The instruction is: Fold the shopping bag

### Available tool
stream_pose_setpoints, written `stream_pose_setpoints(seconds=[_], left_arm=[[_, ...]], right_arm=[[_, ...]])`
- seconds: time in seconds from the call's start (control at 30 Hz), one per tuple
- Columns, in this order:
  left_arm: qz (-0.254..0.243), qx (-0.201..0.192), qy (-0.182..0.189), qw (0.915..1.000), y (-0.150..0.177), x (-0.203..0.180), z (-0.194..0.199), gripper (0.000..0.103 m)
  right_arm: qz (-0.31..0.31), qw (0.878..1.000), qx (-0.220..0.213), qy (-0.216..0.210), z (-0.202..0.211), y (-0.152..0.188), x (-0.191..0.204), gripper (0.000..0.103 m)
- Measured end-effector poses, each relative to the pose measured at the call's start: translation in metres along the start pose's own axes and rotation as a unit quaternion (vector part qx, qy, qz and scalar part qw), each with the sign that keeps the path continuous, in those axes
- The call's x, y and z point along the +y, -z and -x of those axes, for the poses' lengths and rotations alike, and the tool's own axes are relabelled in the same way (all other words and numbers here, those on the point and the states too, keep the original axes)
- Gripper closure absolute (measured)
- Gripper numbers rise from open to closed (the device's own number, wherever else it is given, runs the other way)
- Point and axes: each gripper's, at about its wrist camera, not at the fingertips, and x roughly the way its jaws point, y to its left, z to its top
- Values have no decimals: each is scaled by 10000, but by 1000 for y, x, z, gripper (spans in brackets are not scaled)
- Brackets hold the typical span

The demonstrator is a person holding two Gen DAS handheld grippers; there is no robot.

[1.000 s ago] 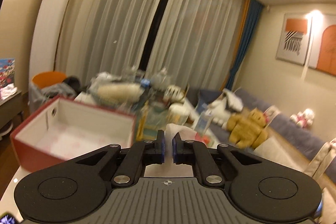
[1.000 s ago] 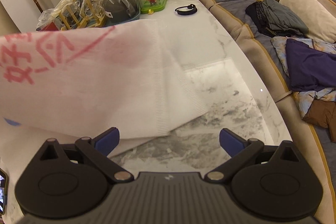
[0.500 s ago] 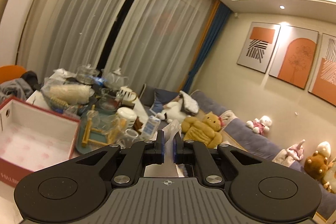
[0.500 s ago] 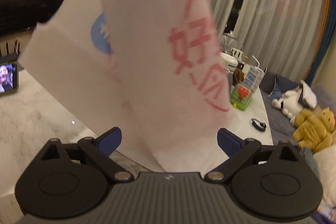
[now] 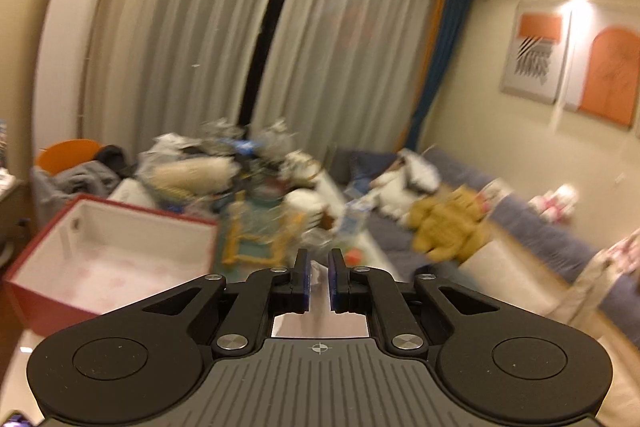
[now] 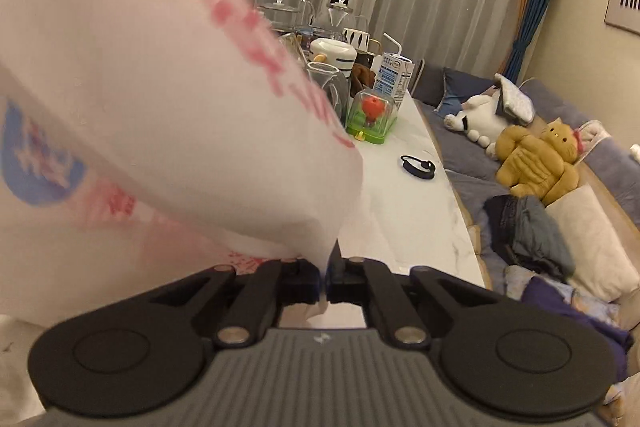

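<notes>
On the left, the left hand-held gripper point(image 5: 319, 283) is raised and looks out across the room, its jaws drawn in close with a small white scrap of the shopping bag point(image 5: 318, 275) pinched between the blue pads. Beyond it to the left sits an open red box point(image 5: 108, 251) with a white lining, and the far end of the bench is crowded with glassware, all of it blurred.

To the right, the right hand-held gripper point(image 6: 325, 281) is clenched on a corner of the shopping bag point(image 6: 168, 115). From that pinch the white sheet with red lettering and a blue badge rises up and away to the left, filling the left half of that view. It hangs in the air above the white marble bench point(image 6: 404, 211), not lying on it. A black band point(image 6: 418, 166) lies on the bare marble further off, near a green-based clear case point(image 6: 372, 119) and a milk carton point(image 6: 394, 77). A sofa with soft toys runs along the right.

As I judge it, the bag is held aloft by two points, the sheet being carried or shaken out within a fold; how many folds it already has cannot be told from here. The next move calls for both grips to hold firm while the cloth is kept taut and its edges are matched, then laid down on the open marble, clear of the band.
</notes>
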Motion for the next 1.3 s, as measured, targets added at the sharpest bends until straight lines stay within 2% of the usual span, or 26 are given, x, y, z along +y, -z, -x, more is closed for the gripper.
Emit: stream_pose_setpoints(seconds=[0.1,0.17,0.27,0.37,0.43,0.57,0.6,0.67,0.73,0.8,0.83,0.87,0.9,0.97,1.03,1.07,1.13,1.23,1.3], left_arm=[[-260,245,-82,9993,12,-1,-4,95],[-434,408,-136,9981,19,-1,-7,95],[-693,652,-217,9952,31,-2,-10,95],[-952,896,-298,9910,42,-3,-14,95],[-1134,1052,-322,9874,50,-4,-17,95],[-1697,1090,312,9790,63,-22,-8,95],[-1668,956,300,9809,61,-24,-4,95],[-1610,689,276,9842,56,-27,3,95],[-1550,421,251,9867,51,-30,10,95],[-1522,104,166,9882,47,-32,18,95],[-1536,-57,93,9881,43,-31,22,95],[-1570,-96,-2,9876,40,-29,23,95],[-1603,-136,-97,9869,38,-27,24,95],[-1666,-198,-283,9854,34,-23,26,95],[-1654,-52,-396,9854,35,-20,26,95],[-1611,42,-407,9861,36,-17,24,95],[-1572,344,-345,9864,41,-10,16,95],[-1654,933,-238,9815,53,-5,0,95],[-1723,1308,-187,9761,64,-8,-8,95]], right_arm=[[25,9999,-147,-62,21,-1,-16,102],[-252,9990,-154,-341,37,-13,-31,102],[-311,9957,-357,-802,65,-43,-49,102],[101,9945,-700,-769,86,-76,-52,102],[-301,9902,-719,-1156,88,-97,-62,102],[-1231,9700,-495,-2039,79,-128,-76,102],[-1312,9655,-547,-2182,79,-133,-74,101],[-1560,9463,-1098,-2611,92,-139,-75,101],[-1489,9336,-1855,-2679,110,-147,-76,101],[-1399,9156,-2607,-2722,129,-155,-78,101],[-1455,9079,-2795,-2764,136,-156,-82,101],[-1568,9078,-2750,-2751,138,-155,-86,101],[-1683,9080,-2693,-2734,141,-154,-90,101],[-1731,9326,-1980,-2472,130,-138,-91,101],[-1584,9536,-607,-2486,97,-110,-83,100],[-1429,9524,331,-2671,75,-92,-78,101],[-1229,9460,1653,-2503,41,-44,-68,101],[-312,9601,2159,-1752,24,4,-52,101],[160,9625,2229,-1537,21,18,-41,101]])
